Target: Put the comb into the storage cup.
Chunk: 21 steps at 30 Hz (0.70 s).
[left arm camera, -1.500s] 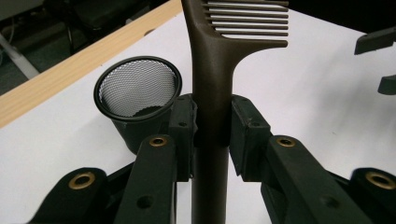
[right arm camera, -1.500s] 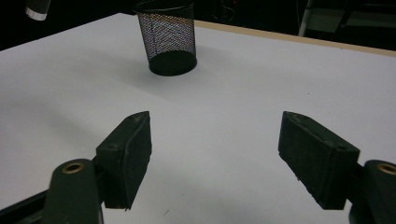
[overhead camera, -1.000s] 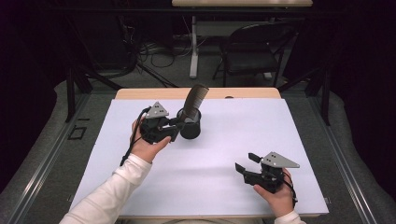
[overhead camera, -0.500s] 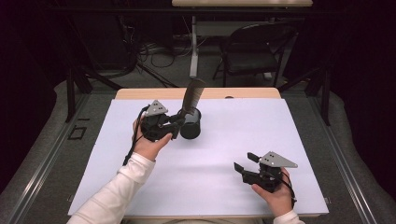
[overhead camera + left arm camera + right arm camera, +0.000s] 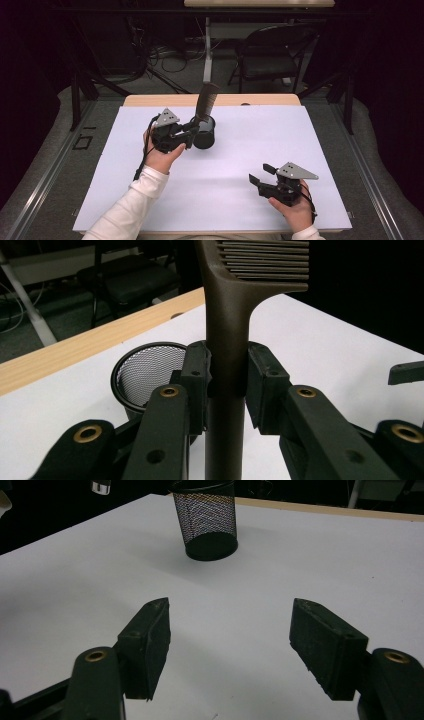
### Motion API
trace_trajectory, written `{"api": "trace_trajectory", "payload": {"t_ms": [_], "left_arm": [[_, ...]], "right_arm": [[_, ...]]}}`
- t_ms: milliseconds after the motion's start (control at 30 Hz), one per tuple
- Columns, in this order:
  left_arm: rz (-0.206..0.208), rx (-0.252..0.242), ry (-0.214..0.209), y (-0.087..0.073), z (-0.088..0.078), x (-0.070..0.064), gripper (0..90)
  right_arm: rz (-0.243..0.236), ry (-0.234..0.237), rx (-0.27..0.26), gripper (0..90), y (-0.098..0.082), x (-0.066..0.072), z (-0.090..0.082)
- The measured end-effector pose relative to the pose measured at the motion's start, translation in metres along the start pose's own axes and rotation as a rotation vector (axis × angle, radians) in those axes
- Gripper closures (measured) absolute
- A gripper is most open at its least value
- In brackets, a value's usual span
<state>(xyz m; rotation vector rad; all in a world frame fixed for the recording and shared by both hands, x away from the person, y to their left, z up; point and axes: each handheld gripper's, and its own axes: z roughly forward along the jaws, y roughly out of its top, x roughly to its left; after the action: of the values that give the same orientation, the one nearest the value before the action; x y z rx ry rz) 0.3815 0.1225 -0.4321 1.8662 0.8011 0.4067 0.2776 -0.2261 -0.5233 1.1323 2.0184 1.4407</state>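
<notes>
High view: left gripper (image 5: 192, 131) pinching a dark comb (image 5: 205, 102) upright, just at nine o'clock of the mesh cup (image 5: 205, 133) on the white table (image 5: 310, 145); right gripper (image 5: 259, 175) spread, empty. Left gripper view: pads clamped on the comb's handle (image 5: 226, 340), cup (image 5: 147, 370) at ten o'clock. Right gripper view: jaws apart over bare sheet, cup (image 5: 207, 522) at twelve o'clock.

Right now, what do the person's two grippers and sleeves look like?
Both are black two-jaw tools. The left gripper and the right gripper each carry a grey three-cornered plate on top, and a black cable trails from each. In the gripper views the jaws are flat-sided arms with brass-coloured rivets, ending in thick rectangular black pads. The person wears long white sleeves, their cuffs at the wrists.
</notes>
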Motion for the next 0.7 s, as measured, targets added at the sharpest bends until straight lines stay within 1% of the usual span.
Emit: {"api": "trace_trajectory", "payload": {"t_ms": [100, 267, 333, 533, 600, 700], "left_arm": [[-0.007, -0.021, -0.003, -0.0006, -0.0005, 0.0004, 72.6], [-0.018, -0.064, -0.007, -0.0028, -0.0009, -0.0009, 72.5], [-0.019, -0.066, -0.006, -0.0039, 0.0001, -0.001, 72.5], [-0.004, -0.081, 0.009, -0.0041, 0.0011, -0.0031, 72.5], [-0.006, -0.088, 0.013, -0.0042, 0.0002, -0.0031, 72.5], [-0.007, -0.097, 0.02, -0.0046, -0.0012, -0.0024, 72.6]], "right_arm": [[0.005, 0.004, -0.004, 32.6, 0.0003, 0.0006, 0.0], [0.0, -0.009, -0.006, 32.6, 0.0, 0.0011, 0.0005], [-0.001, -0.016, -0.003, 32.5, 0.0, 0.0019, 0.0007], [-0.001, -0.017, -0.001, 32.4, -0.0002, 0.0024, 0.0027], [0.009, -0.013, -0.006, 32.4, -0.0007, 0.0028, 0.0032], [0.008, -0.018, -0.008, 32.1, -0.0008, 0.0042, 0.004]]}}
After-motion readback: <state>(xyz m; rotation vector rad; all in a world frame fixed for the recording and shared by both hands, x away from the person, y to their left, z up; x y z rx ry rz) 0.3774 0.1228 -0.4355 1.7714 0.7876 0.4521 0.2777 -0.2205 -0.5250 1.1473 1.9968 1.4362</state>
